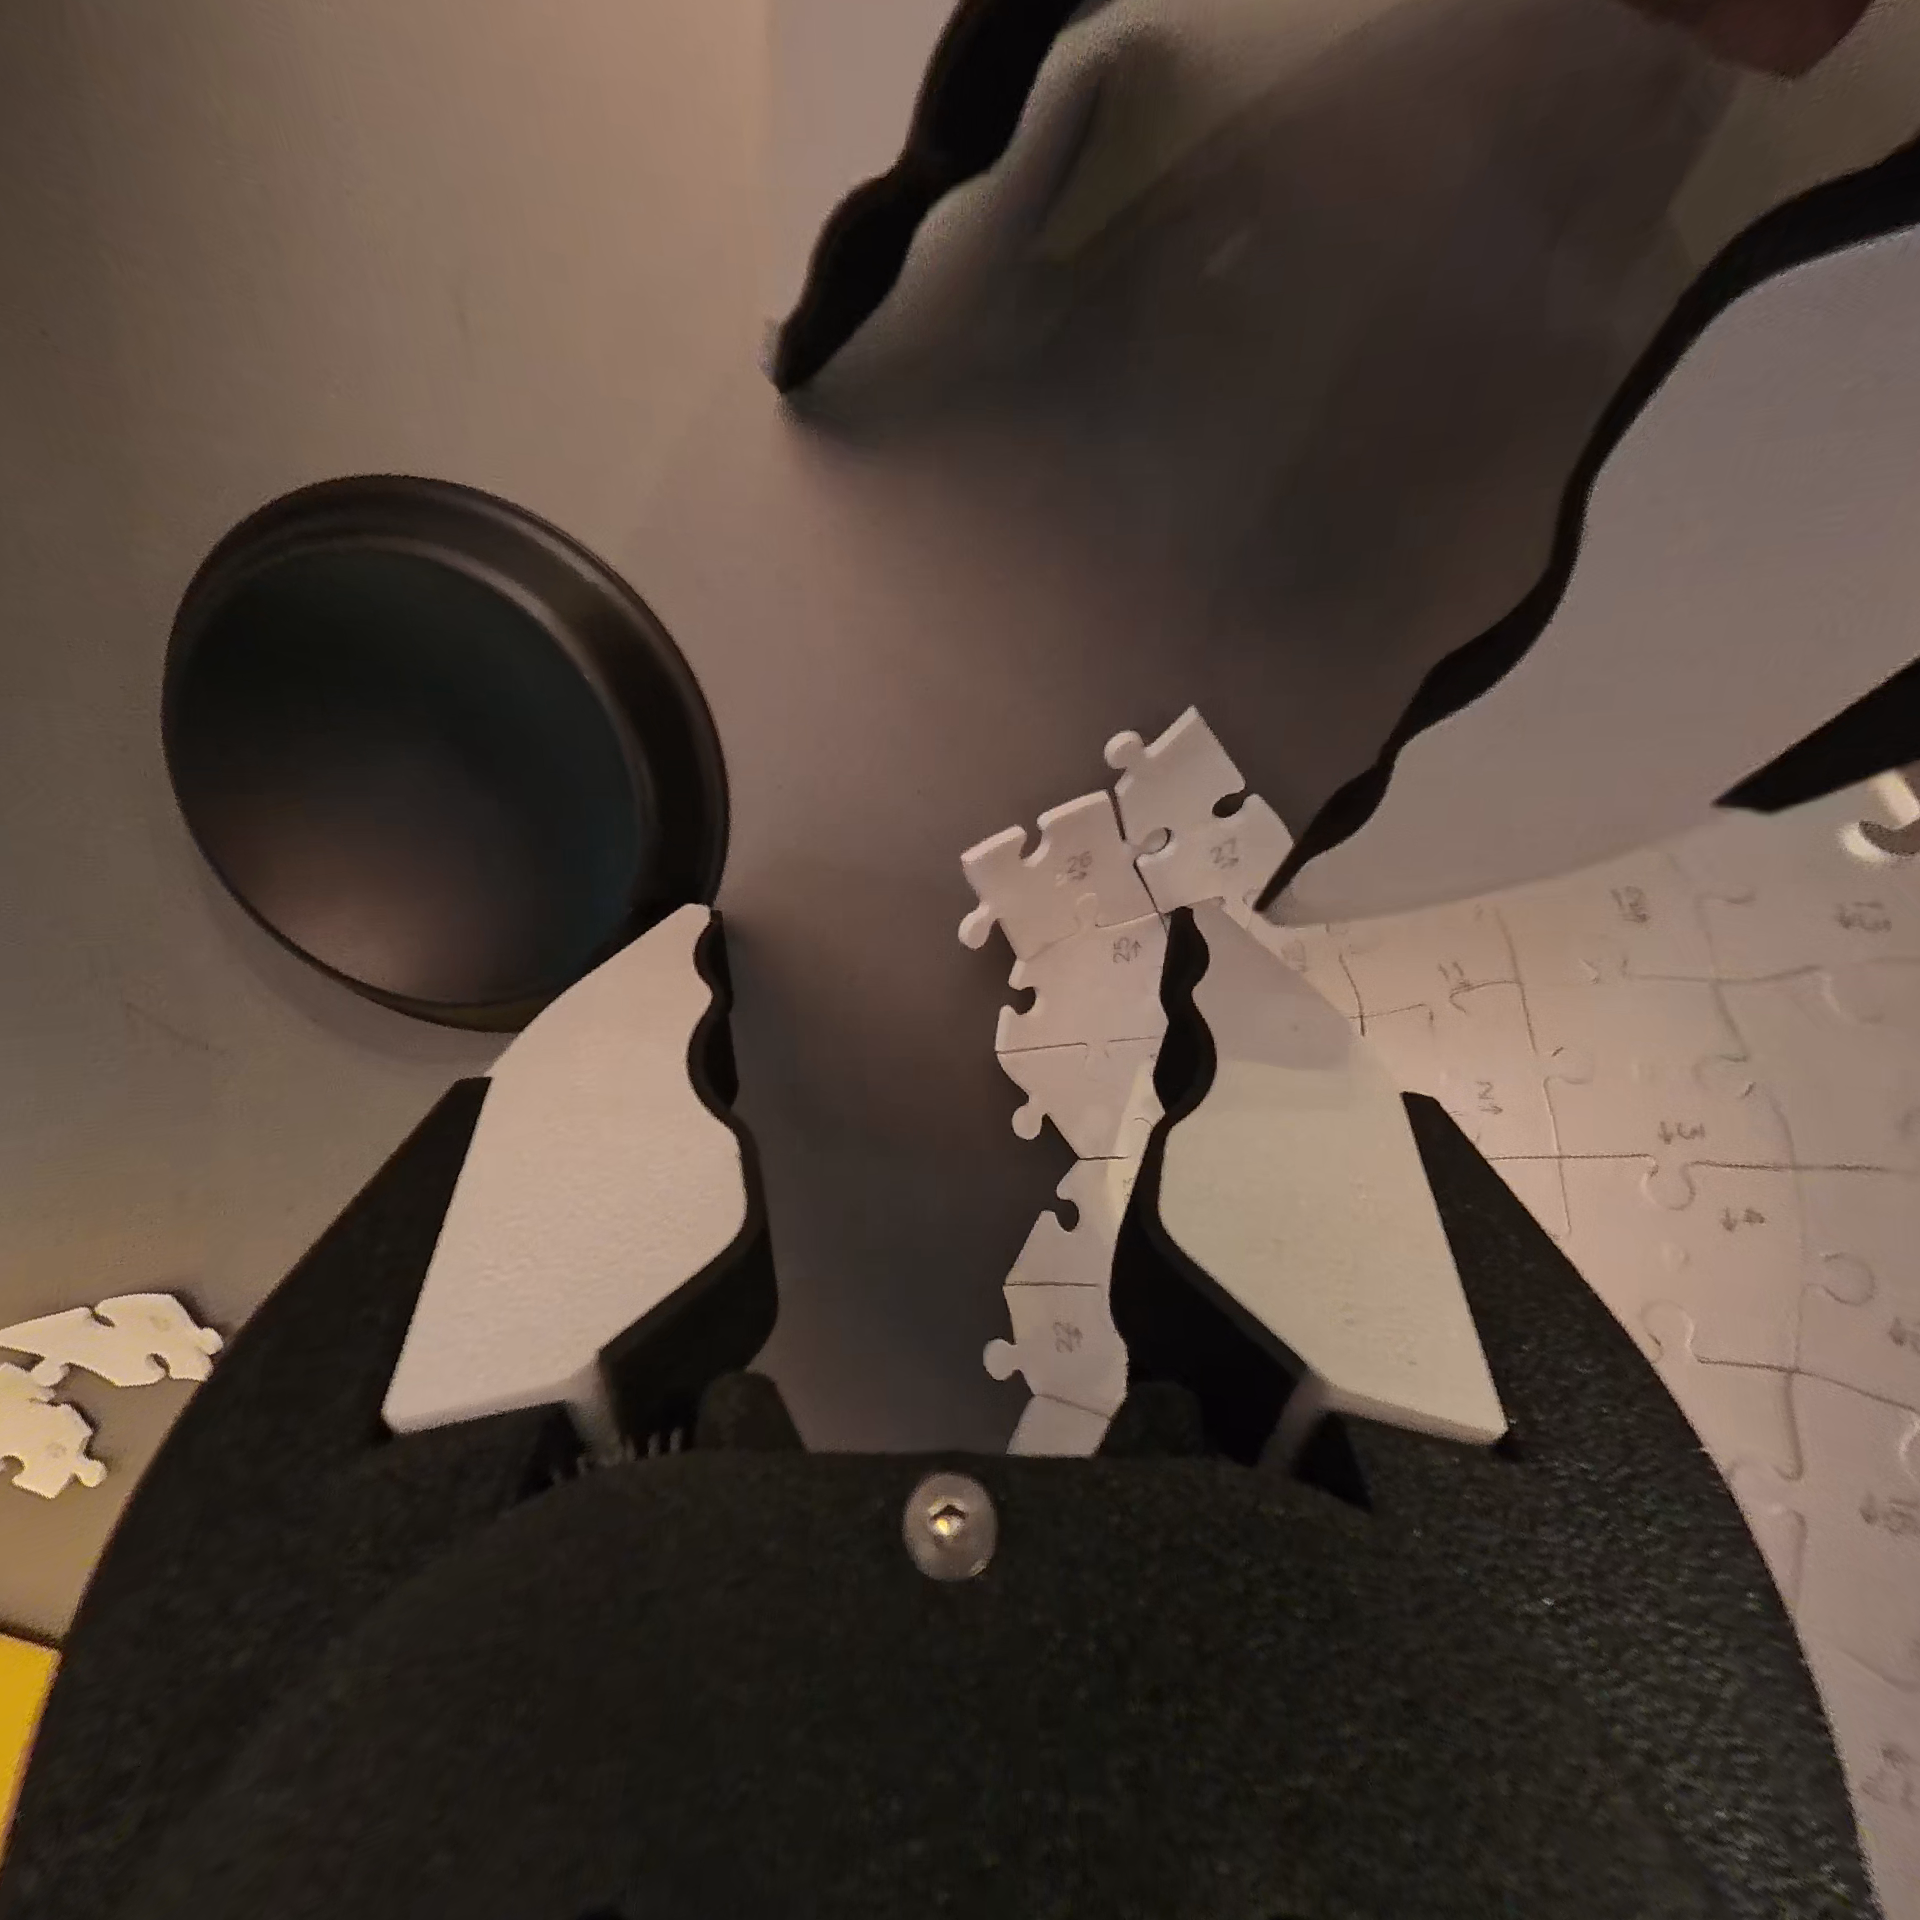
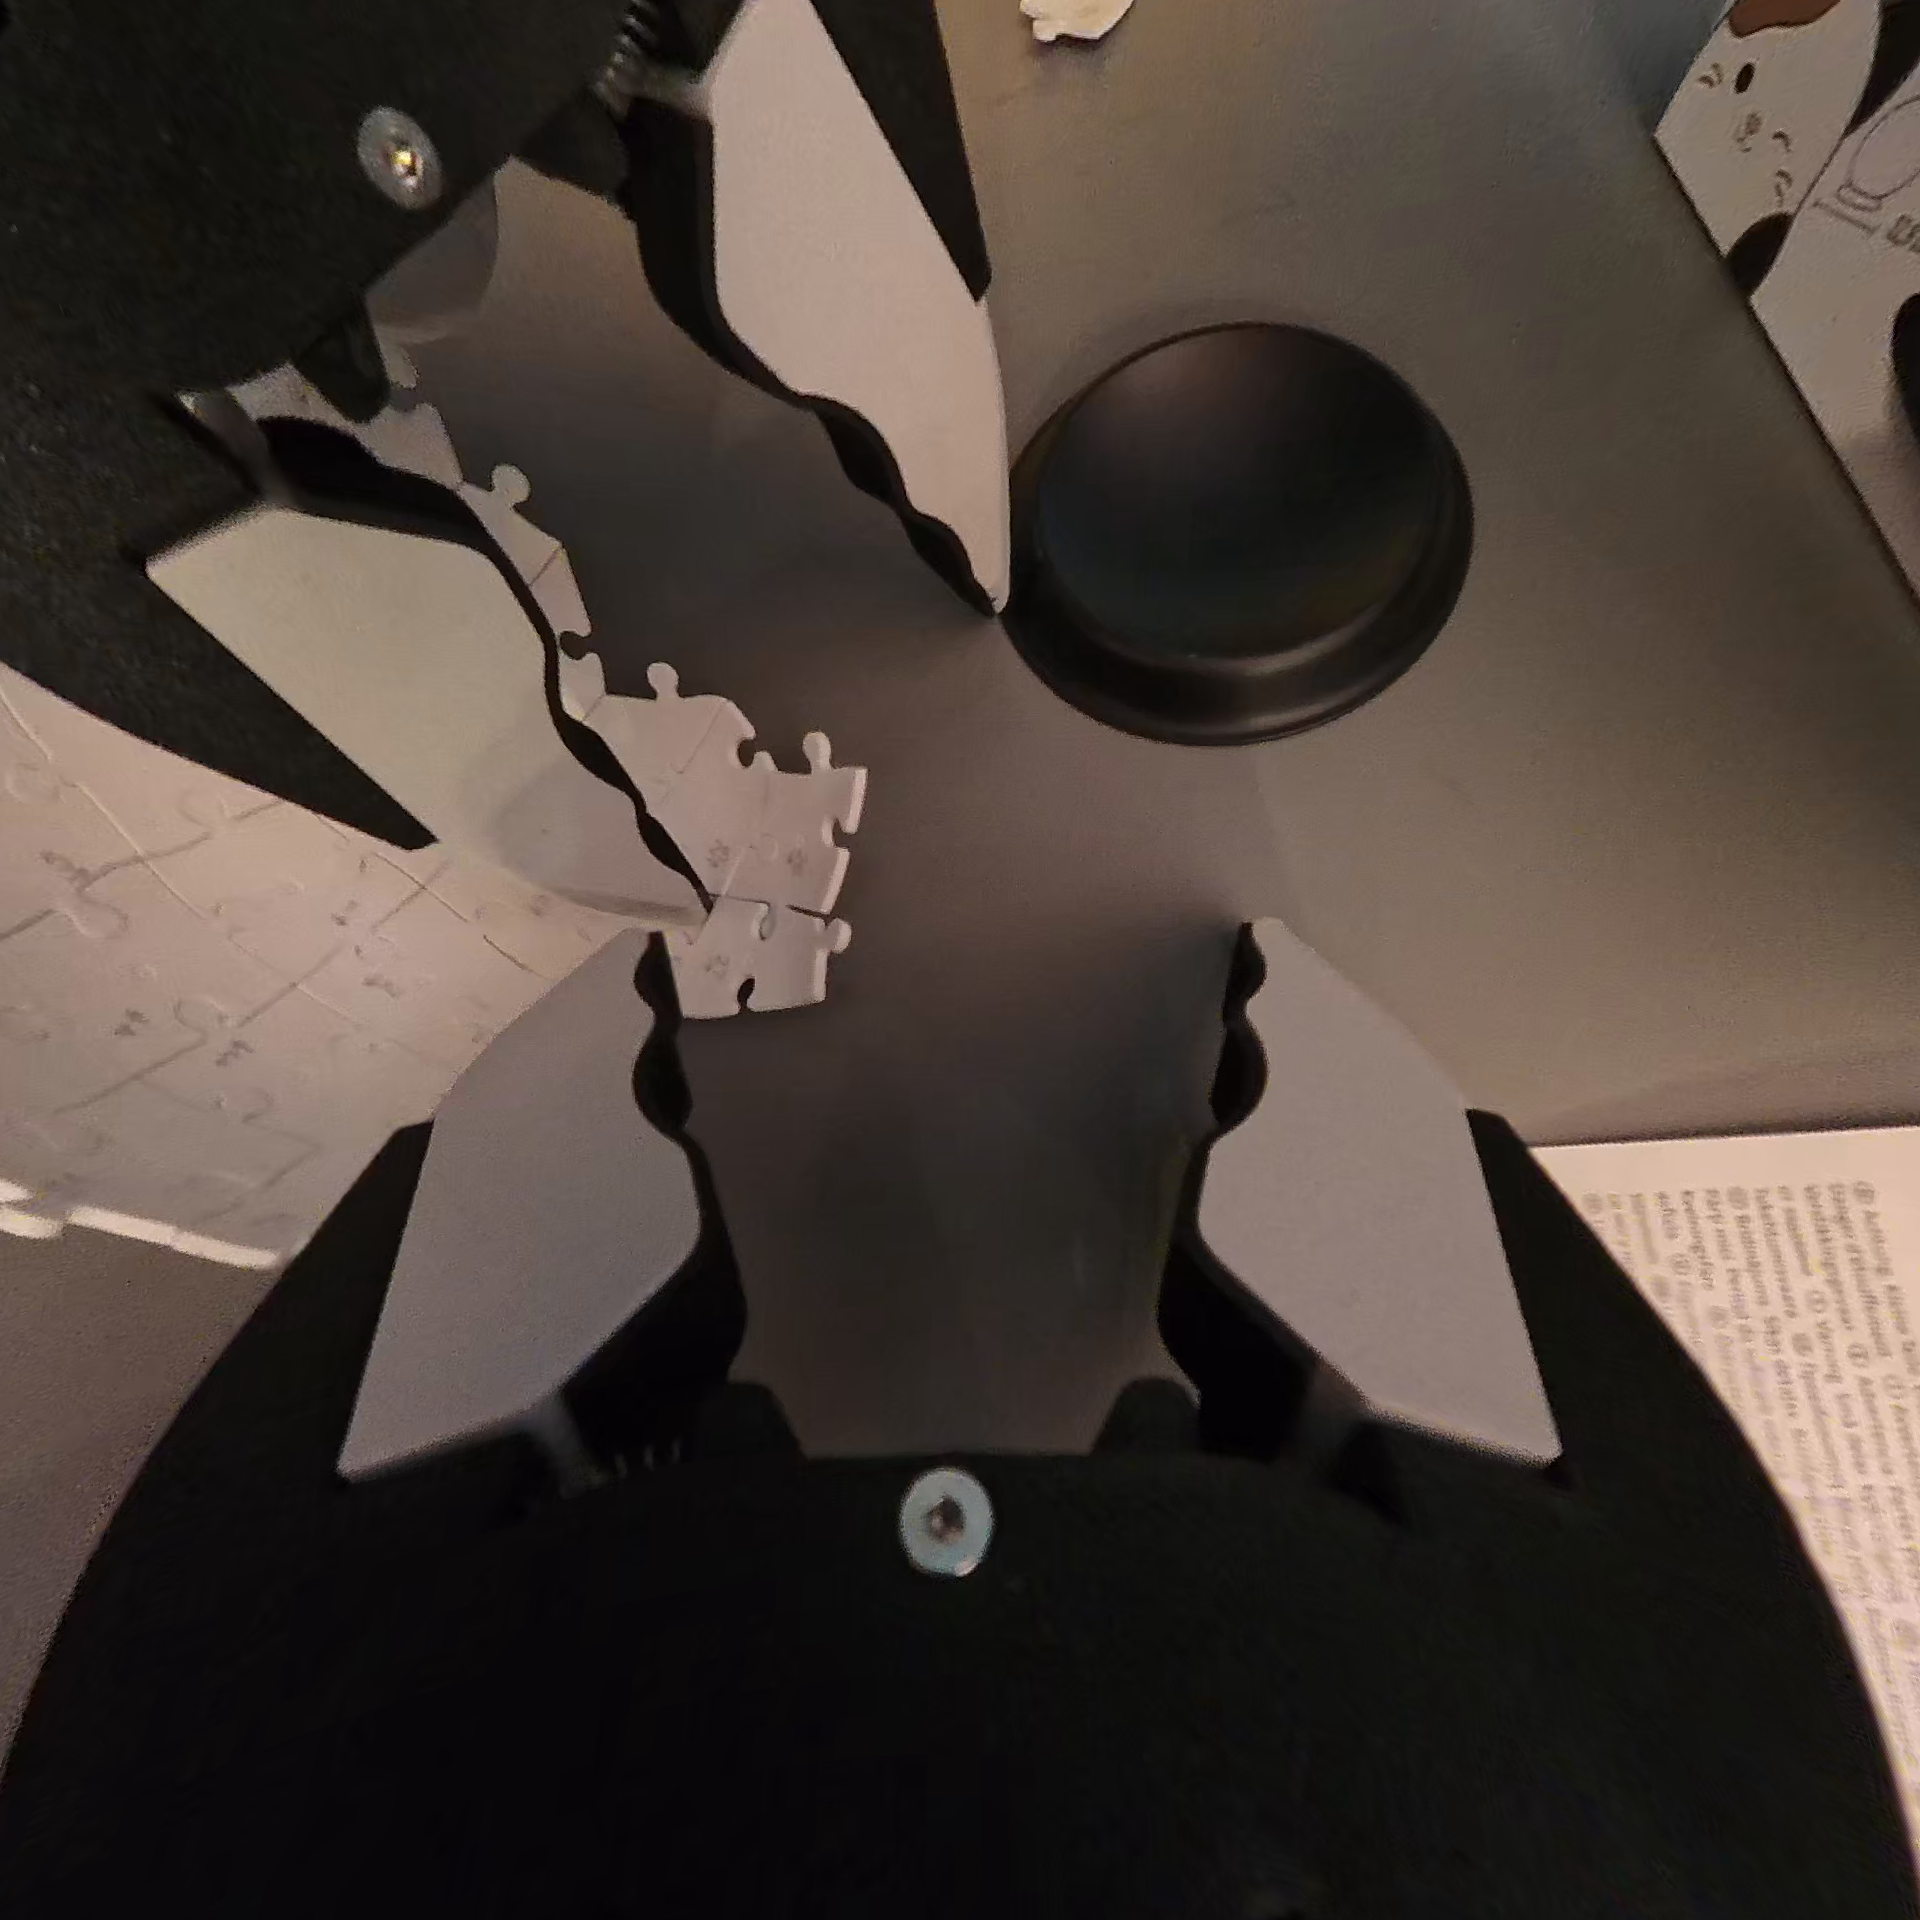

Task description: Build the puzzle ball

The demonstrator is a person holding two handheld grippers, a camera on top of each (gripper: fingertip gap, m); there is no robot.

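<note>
Nearest to me, my left tongs (image 1: 940, 935) stand parted, gripping nothing. One white finger (image 1: 1262, 1164) lies against the inner face of the half-built puzzle ball (image 1: 1662, 1195), right at its jagged open rim, which I judge steadies the shell. My right tongs (image 2: 951, 940) are also spread wide with nothing between them. They hover just beside the newest pieces (image 2: 774, 883), two or three tabs that jut past the shell's edge and look not quite flush. I think they need pressing home before another piece goes in.

The shell sits to the right in the left wrist view and to the left in the right wrist view, so it is between my two tools, with its white, numbered inside facing the cameras.

Farther out on the grey counter (image 2: 1039, 1091) stands a round black stand (image 2: 1242, 540), empty, presumably waiting for the finished ball. A few loose pieces (image 1: 73, 1382) lie at the left edge, near something yellow (image 1: 21, 1704). A printed leaflet (image 2: 1766, 1351) lies to the right, with a patterned box (image 2: 1818, 156) beyond it. The light is dim and warm, and I see little of the room past the counter.
</note>
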